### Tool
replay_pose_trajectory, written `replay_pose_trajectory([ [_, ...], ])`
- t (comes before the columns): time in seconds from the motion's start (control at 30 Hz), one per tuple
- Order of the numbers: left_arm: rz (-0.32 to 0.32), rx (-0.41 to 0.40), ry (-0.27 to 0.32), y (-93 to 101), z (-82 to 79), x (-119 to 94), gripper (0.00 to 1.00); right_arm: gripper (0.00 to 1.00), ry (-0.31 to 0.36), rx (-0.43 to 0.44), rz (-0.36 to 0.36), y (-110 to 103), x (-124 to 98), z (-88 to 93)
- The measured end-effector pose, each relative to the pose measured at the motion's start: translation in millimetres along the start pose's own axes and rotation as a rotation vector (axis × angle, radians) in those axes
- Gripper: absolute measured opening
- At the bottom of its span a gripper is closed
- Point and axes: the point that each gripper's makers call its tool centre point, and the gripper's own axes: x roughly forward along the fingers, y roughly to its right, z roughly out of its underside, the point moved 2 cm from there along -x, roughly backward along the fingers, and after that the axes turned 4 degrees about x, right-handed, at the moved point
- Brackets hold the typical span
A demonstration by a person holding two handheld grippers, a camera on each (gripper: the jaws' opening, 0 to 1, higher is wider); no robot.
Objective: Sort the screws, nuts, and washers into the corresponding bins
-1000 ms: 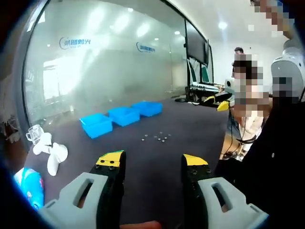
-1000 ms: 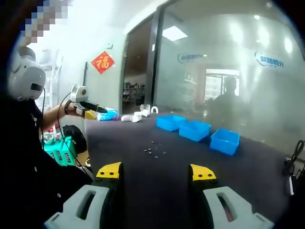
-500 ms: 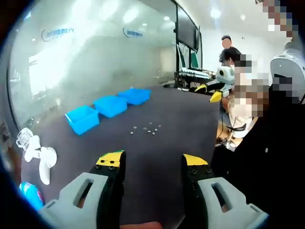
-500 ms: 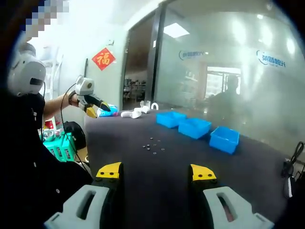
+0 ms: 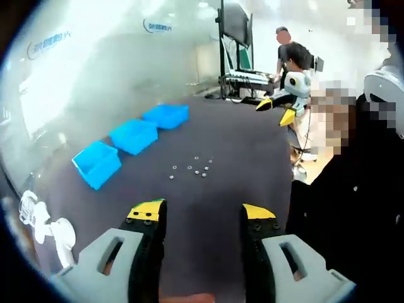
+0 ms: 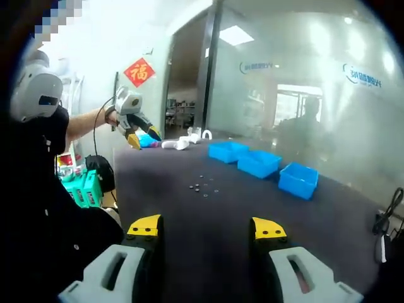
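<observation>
Left gripper view: left gripper (image 5: 201, 214) jaws parted, empty; loose hardware (image 5: 193, 168) on table (image 5: 252, 151), bins (image 5: 134, 135) at ten o'clock. Right gripper (image 6: 205, 228) likewise agape, empty, presumably readied for picking

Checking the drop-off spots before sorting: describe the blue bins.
Three blue bins stand in a row on the dark table, near the glass wall. They look like open-topped rectangular plastic trays, upright, close together but apparently not touching. What lies inside cannot be told. The small loose parts lie apart from them, nearer the table's middle.
</observation>
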Motion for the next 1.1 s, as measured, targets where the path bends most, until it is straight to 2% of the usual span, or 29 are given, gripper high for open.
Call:
replay_pose_trajectory([
  [0.23,0.055,0.017,-0.084,-25.9,-6.4,24.3,0.46,0.49,0.005,0.008,0.004,2.0,0.5,-0.3],
  [0.37,0.058,0.023,-0.129,-42.0,-7.1,40.0,0.46,0.49,0.002,0.014,0.005,1.3,0.6,3.1],
  [0.57,0.095,0.040,-0.186,-56.5,-8.5,66.5,0.44,0.49,-0.009,0.020,0.012,2.5,-0.3,7.6],
  [0.67,0.116,0.060,-0.220,-60.2,-8.6,81.7,0.43,0.49,-0.013,0.026,0.015,4.0,0.5,8.6],
  [0.7,0.121,0.069,-0.226,-53.6,-9.8,86.5,0.43,0.49,-0.014,0.026,0.016,4.4,0.8,8.9],
  [0.83,0.136,0.073,-0.248,-53.0,-10.3,101.6,0.43,0.49,-0.017,0.029,0.017,5.4,2.2,9.2],
  [0.97,0.136,0.081,-0.259,-53.8,-11.2,116.7,0.40,0.49,-0.021,0.033,0.020,5.9,2.9,10.8],
  [1.1,0.166,0.066,-0.262,-47.4,-11.0,128.0,0.39,0.49,-0.027,0.040,0.024,6.0,1.8,13.6],
])
